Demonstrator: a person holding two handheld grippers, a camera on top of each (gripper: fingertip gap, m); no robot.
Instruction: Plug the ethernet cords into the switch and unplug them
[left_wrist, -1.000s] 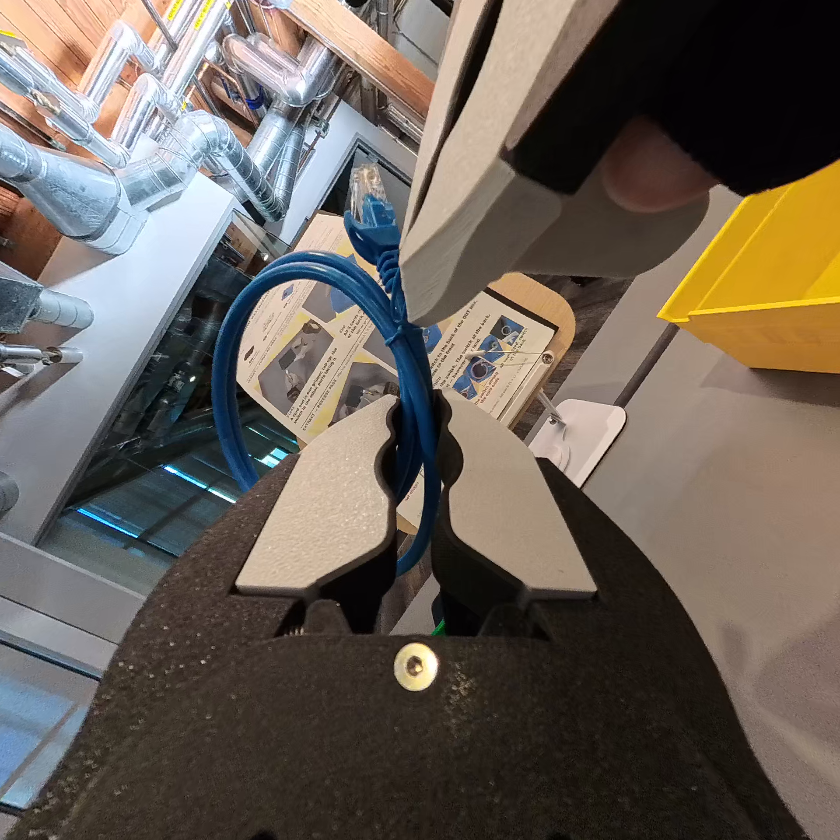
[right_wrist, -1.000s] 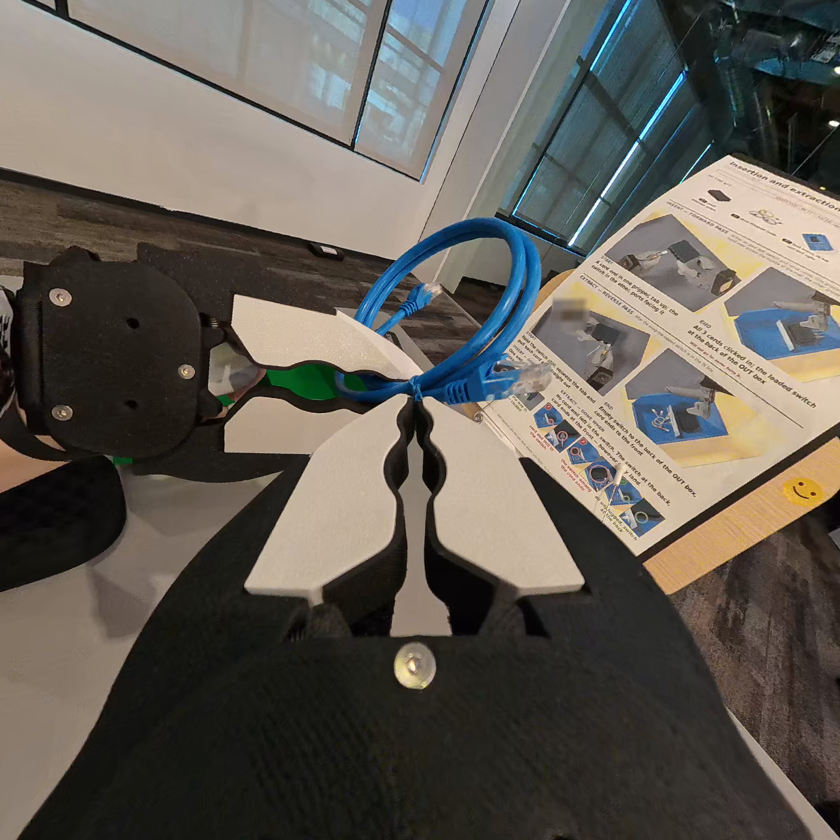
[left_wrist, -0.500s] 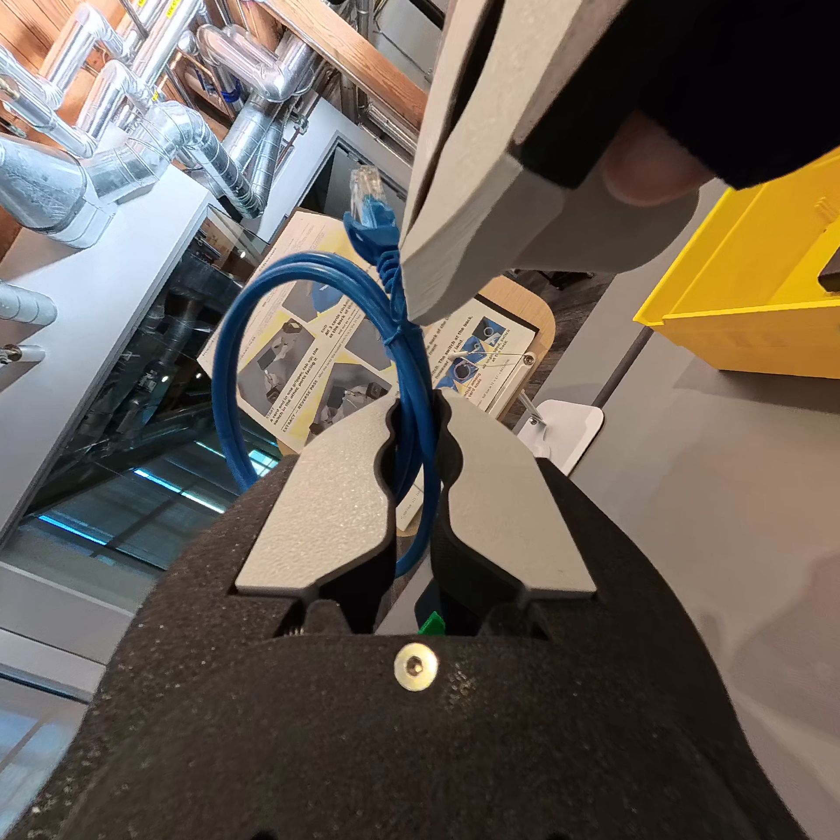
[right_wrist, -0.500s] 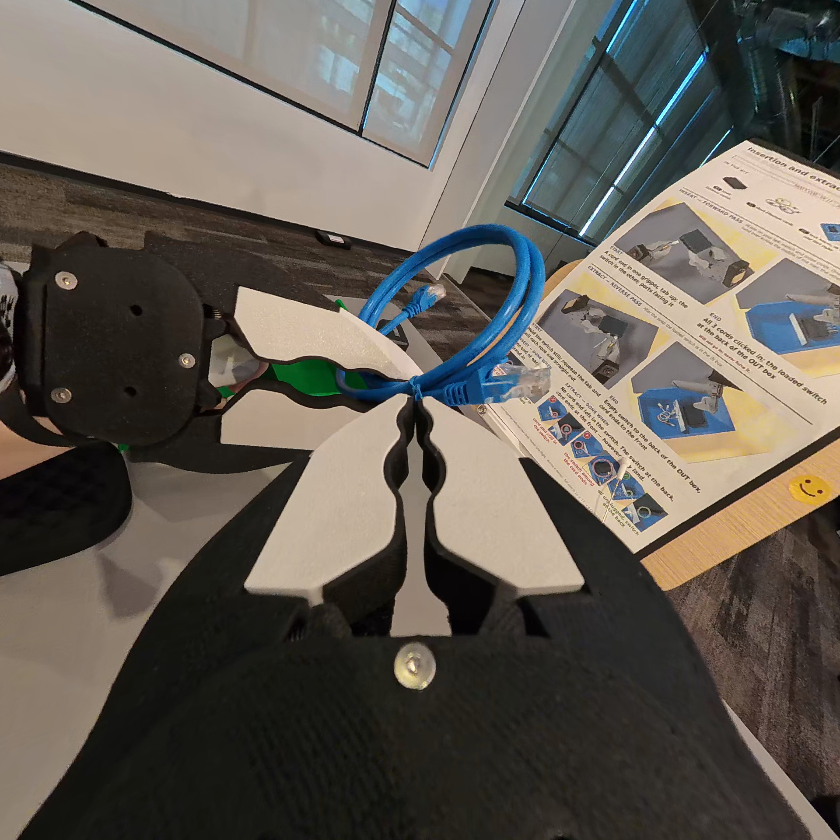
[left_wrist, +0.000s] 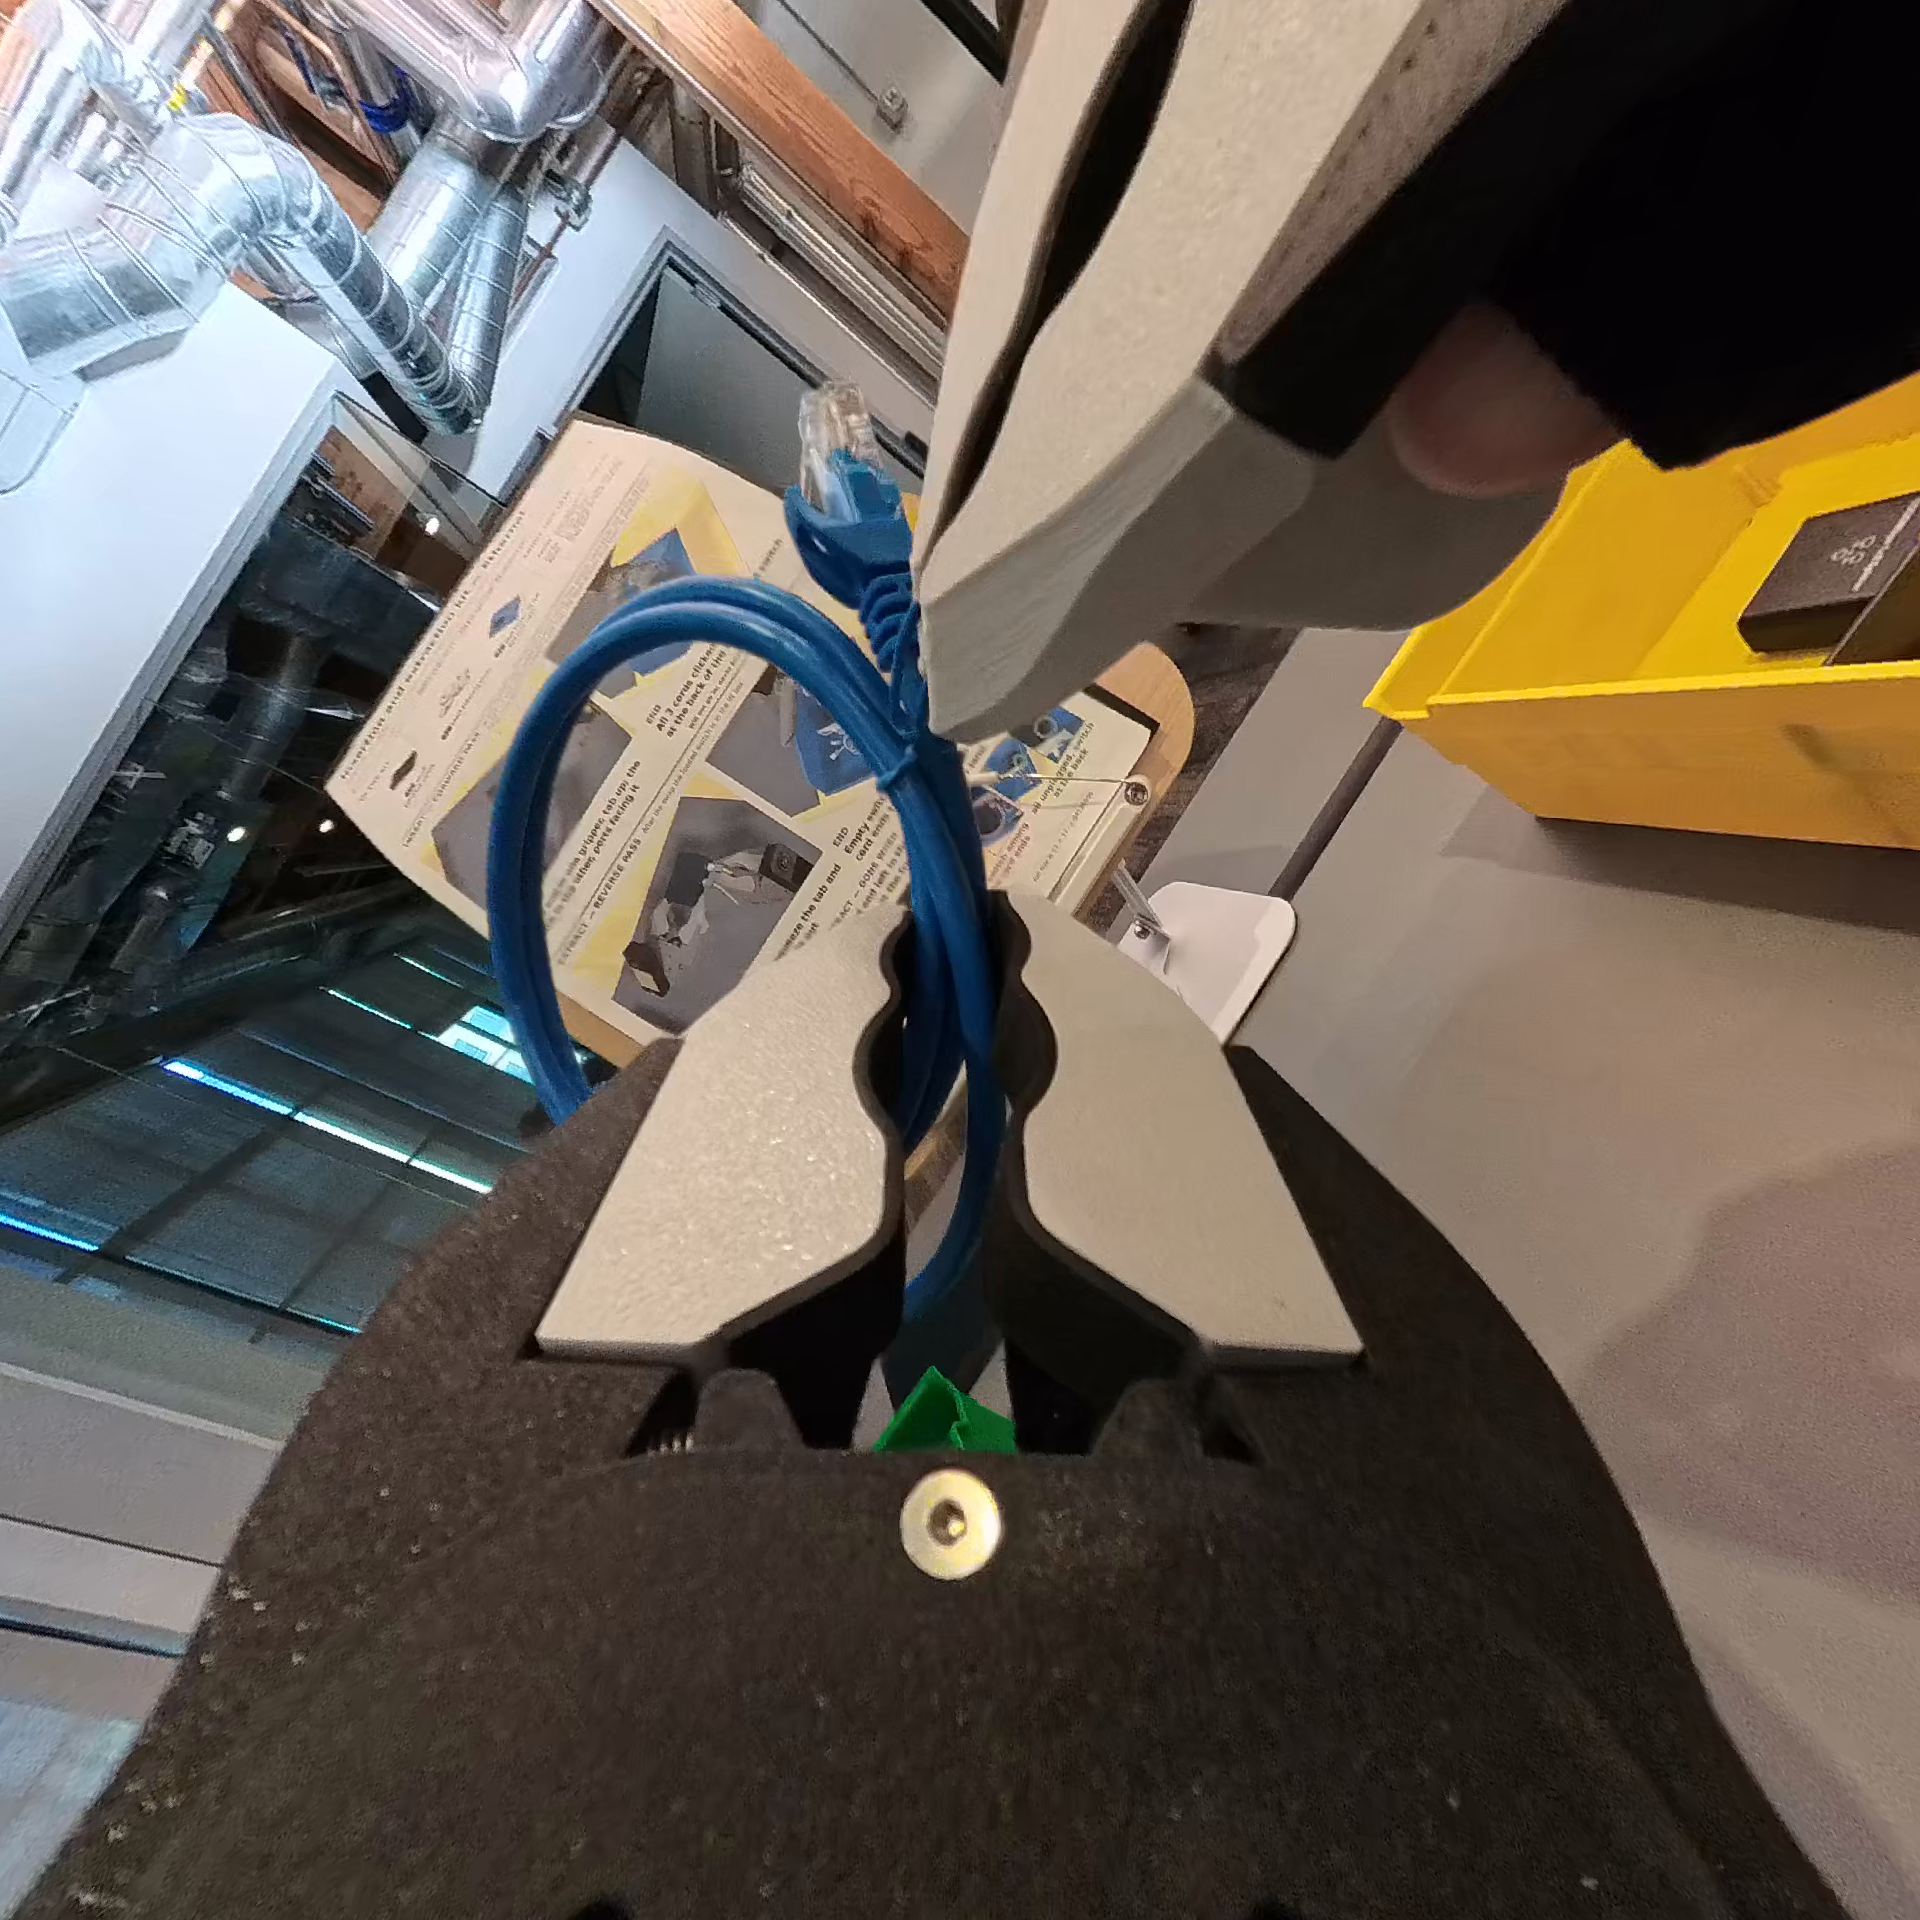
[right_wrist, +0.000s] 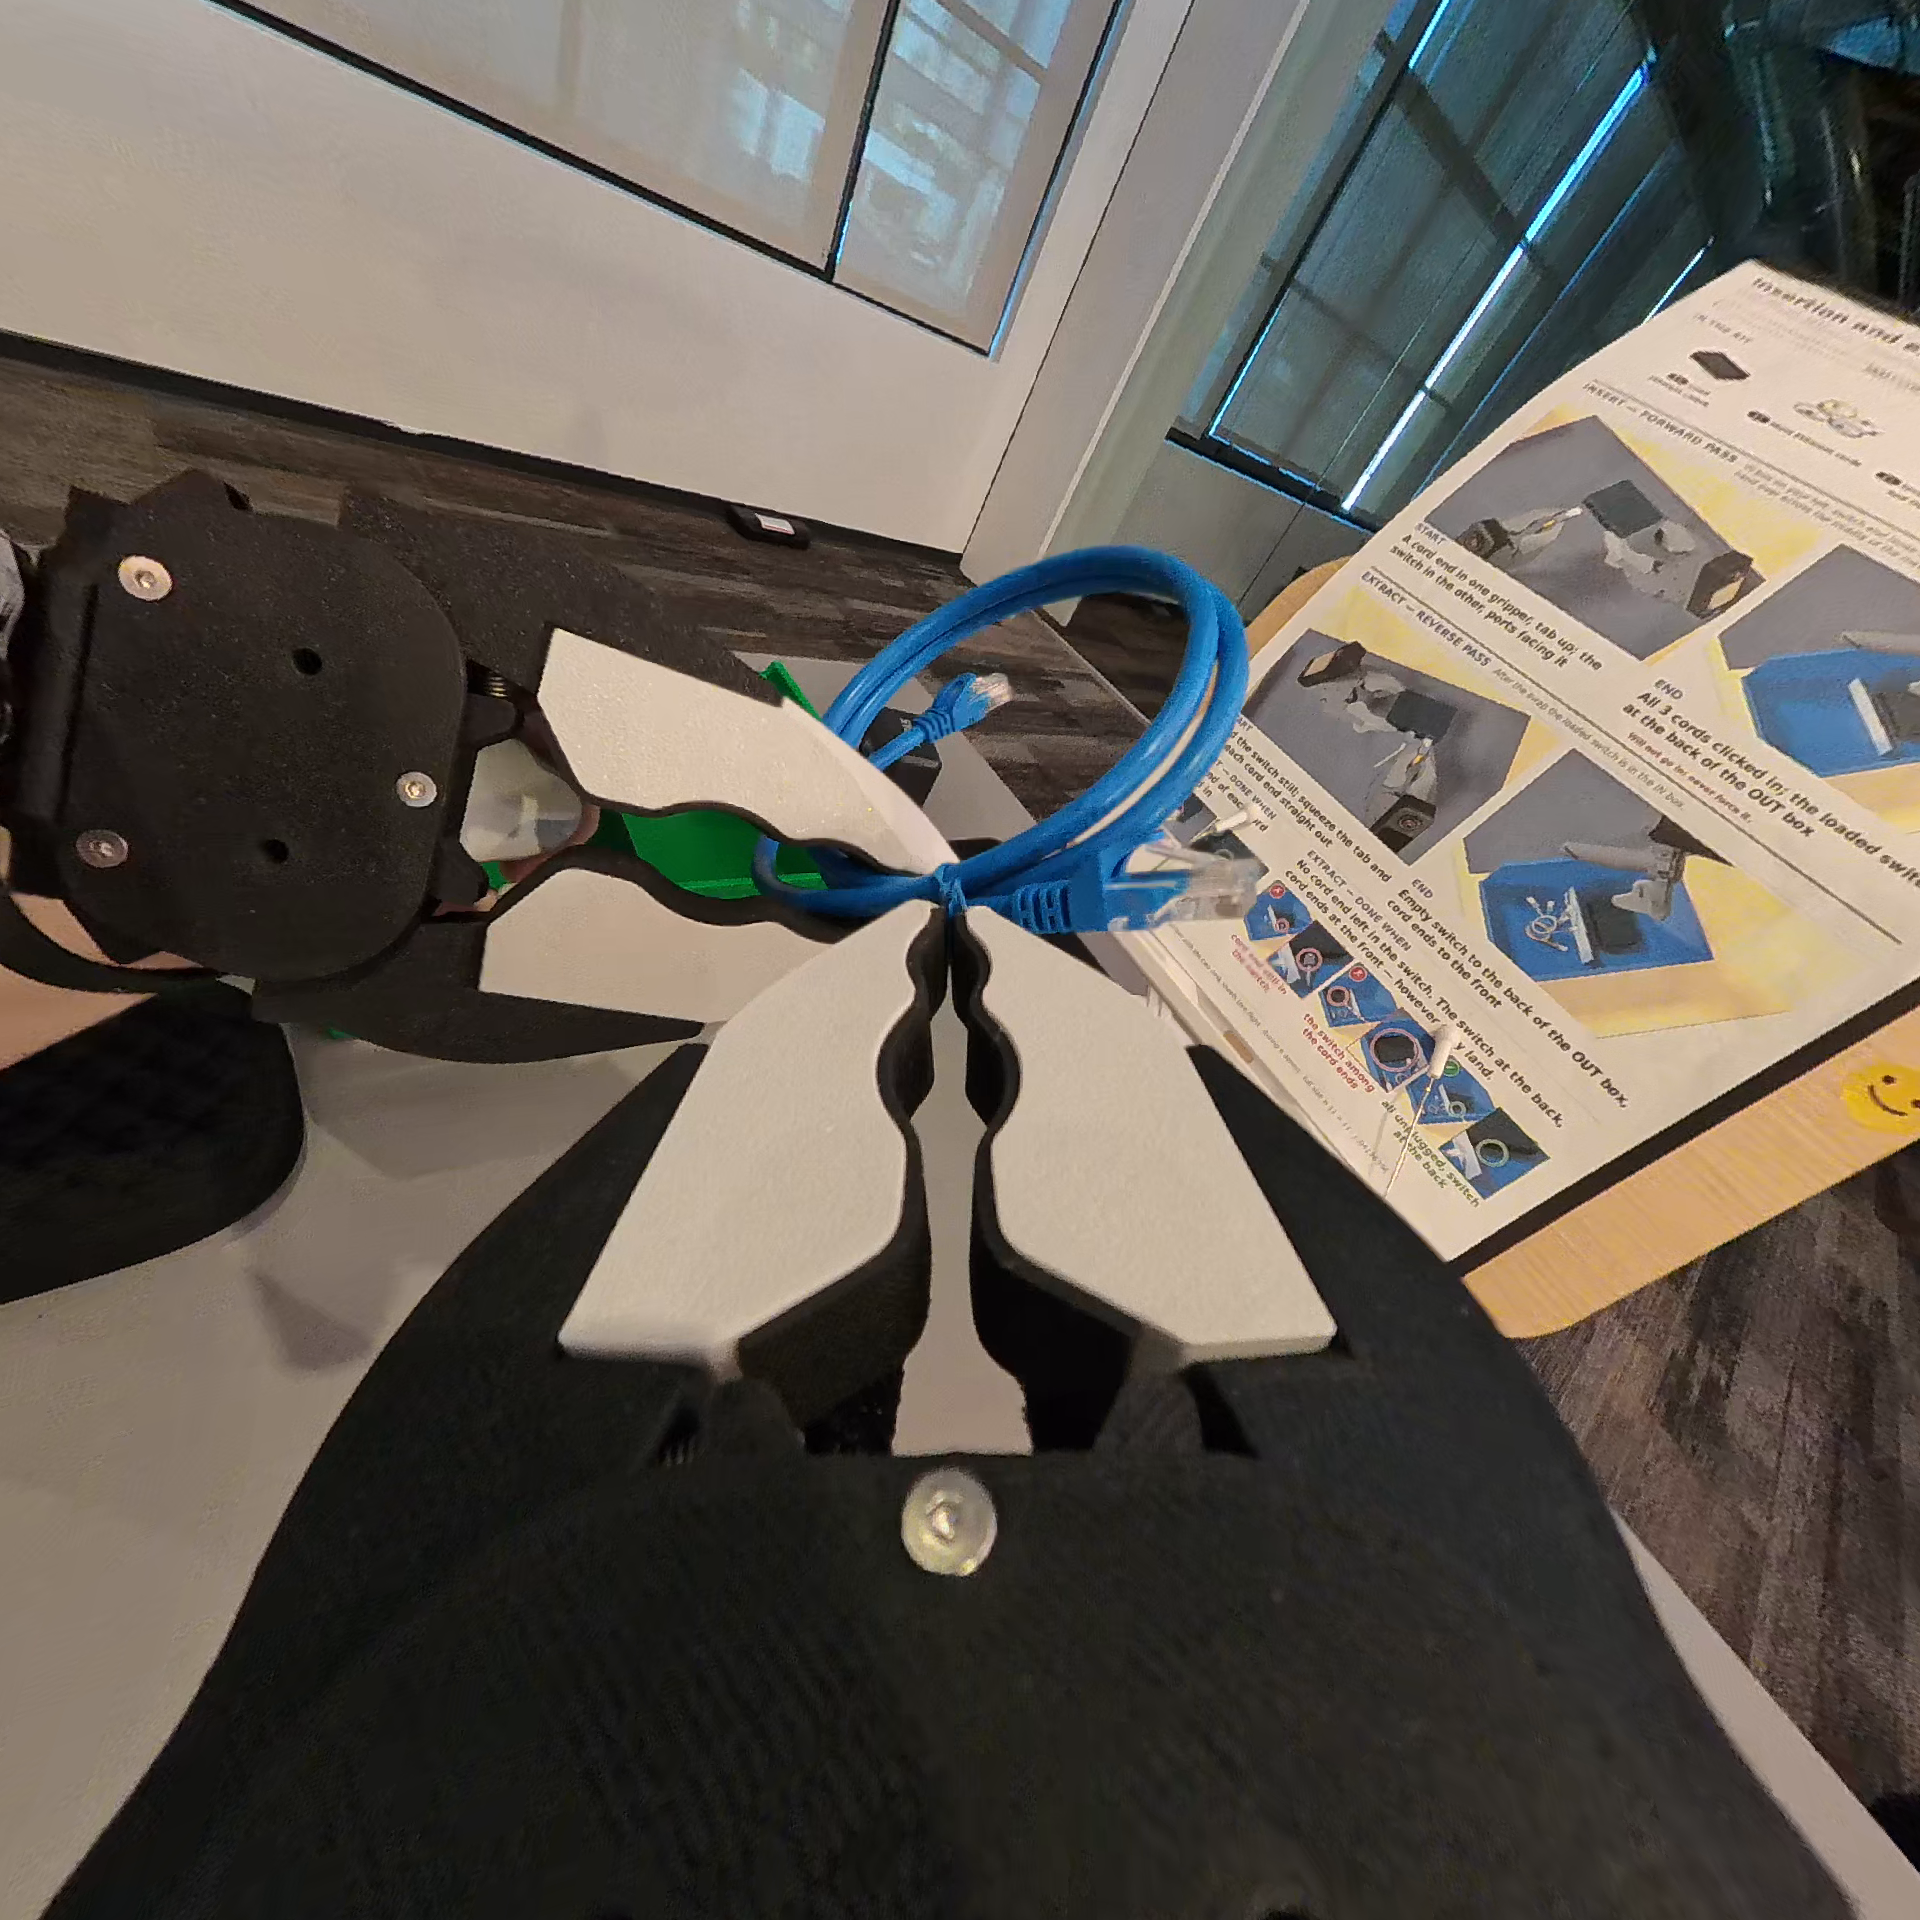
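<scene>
Coiled blue ethernet cord (left_wrist: 940, 997) gripped between left gripper (left_wrist: 951, 935) fingers. Right gripper (right_wrist: 948, 925) fingers closed, tips against cord tie; whether pinched, cannot tell. Step: cord being readied. Next: clear plug (right_wrist: 1195, 883) must be grabbed, switch found.

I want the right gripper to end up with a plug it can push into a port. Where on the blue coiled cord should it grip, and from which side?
Probably the ribbed boot behind the clear plug. It juts free past the tie on the blue cord, beyond where the left gripper clamps the bundled strands. The right gripper could come in square across the boot, leaving the clear tip free.
</scene>
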